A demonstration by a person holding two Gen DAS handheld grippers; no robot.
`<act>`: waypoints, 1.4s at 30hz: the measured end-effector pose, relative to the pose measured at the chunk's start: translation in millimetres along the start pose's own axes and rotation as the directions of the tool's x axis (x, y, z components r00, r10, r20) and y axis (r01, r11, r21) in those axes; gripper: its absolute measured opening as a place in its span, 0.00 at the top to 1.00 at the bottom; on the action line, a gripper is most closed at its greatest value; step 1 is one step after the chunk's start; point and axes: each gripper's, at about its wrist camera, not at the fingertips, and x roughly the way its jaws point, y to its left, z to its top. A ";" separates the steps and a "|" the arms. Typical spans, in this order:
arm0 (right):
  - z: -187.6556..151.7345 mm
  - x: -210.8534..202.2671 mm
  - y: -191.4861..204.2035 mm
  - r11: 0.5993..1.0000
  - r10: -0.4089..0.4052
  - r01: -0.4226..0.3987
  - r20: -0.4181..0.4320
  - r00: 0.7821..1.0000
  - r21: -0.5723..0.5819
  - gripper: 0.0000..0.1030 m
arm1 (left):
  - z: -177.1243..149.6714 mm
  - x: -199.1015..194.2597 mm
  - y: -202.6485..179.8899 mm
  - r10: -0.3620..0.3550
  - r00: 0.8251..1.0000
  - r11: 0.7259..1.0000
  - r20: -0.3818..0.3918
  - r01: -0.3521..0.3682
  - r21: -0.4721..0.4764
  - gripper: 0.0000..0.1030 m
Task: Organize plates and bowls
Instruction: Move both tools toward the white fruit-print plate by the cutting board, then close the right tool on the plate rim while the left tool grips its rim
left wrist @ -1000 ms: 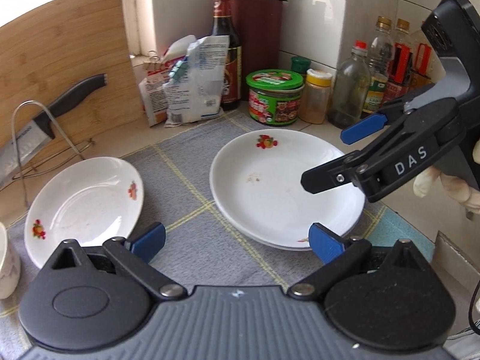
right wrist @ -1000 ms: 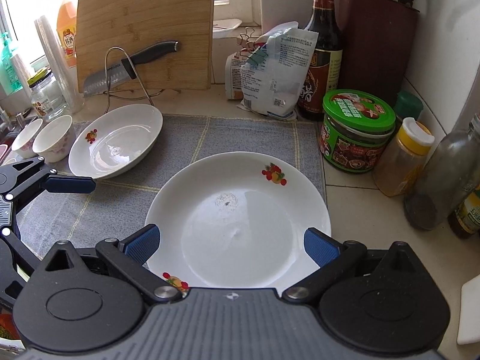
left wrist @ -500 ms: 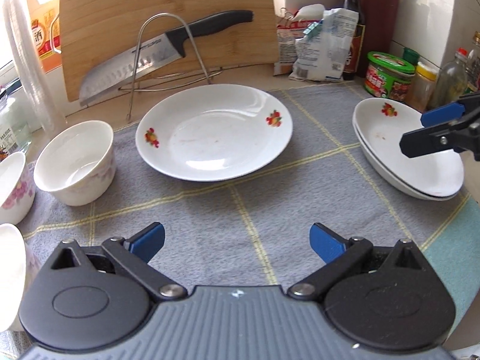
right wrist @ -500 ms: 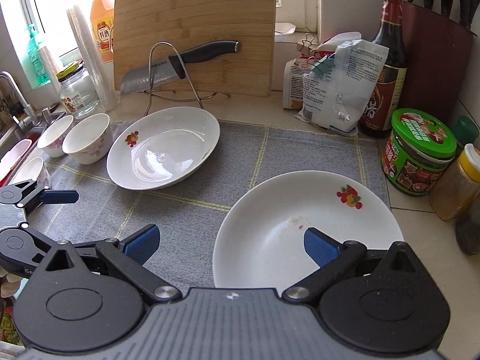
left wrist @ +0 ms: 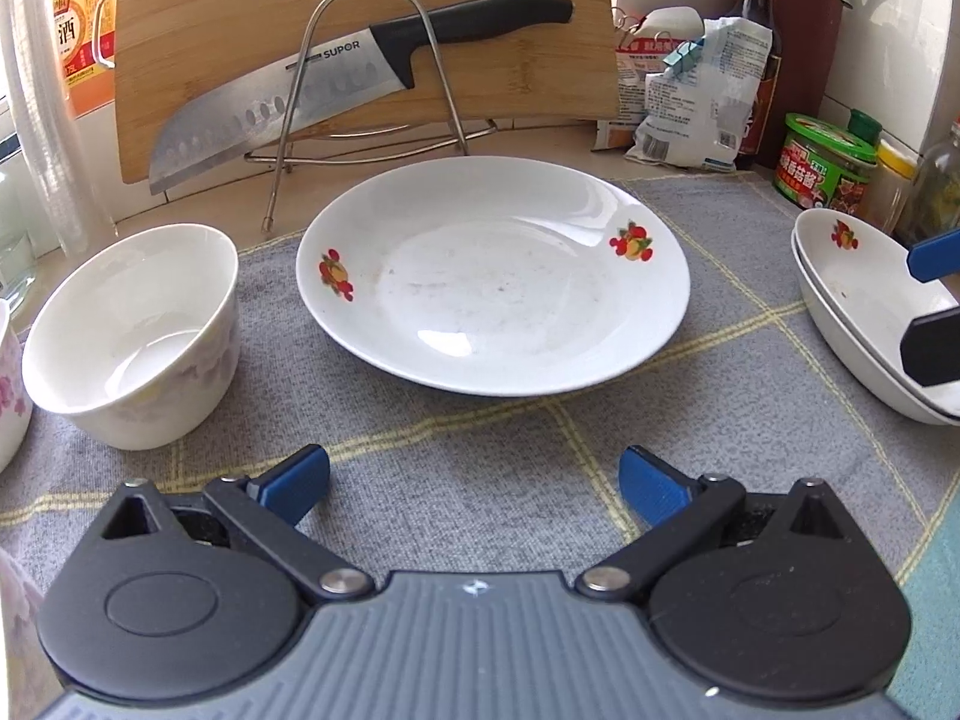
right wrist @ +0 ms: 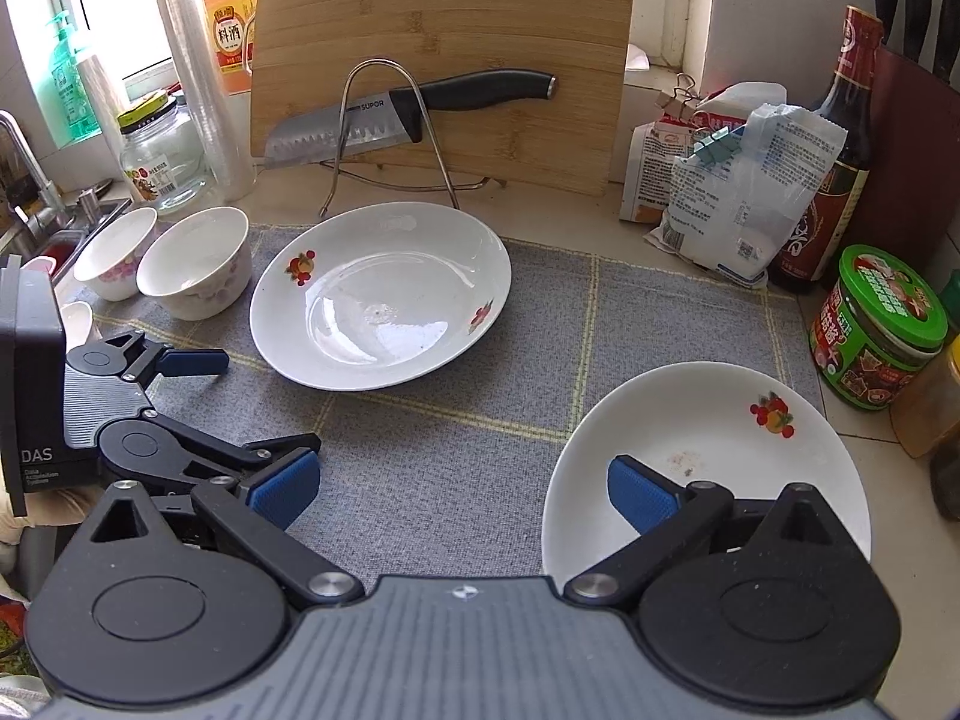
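Bare grey checked cloth mat [left wrist: 480,450] lay between left gripper [left wrist: 474,483], jaws apart, empty, and white fruit-print plate [left wrist: 498,276] mid-mat. White ceramic bowl [left wrist: 138,330] sat left, empty. Right gripper [right wrist: 462,489], jaws apart, hovered over stacked white plates [right wrist: 708,456] at mat's right edge.

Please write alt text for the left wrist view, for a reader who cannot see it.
The open left gripper hovers empty over a grey cloth, facing a white fruit-print plate. A white bowl sits left of the plate, stacked plates at right, a knife behind.

Left tongs [left wrist: 474,483] nearer single plate [left wrist: 492,276] (swung leftward)
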 end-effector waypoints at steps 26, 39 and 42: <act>69.2 80.7 -12.5 0.979 0.175 -0.180 -0.057 0.983 -0.092 0.00 | 8.6 20.4 0.5 0.028 0.996 1.000 0.089 -0.027 -0.011 0.00; 99.5 134.4 -23.1 0.954 0.243 -0.263 -0.145 0.959 -0.142 0.00 | 17.1 22.0 1.7 0.018 0.999 1.000 0.041 -0.018 0.006 0.00; 105.1 143.7 -23.5 0.947 0.257 -0.282 -0.159 0.953 -0.156 0.00 | 19.2 21.8 0.7 0.004 0.999 0.999 0.047 -0.005 0.037 0.01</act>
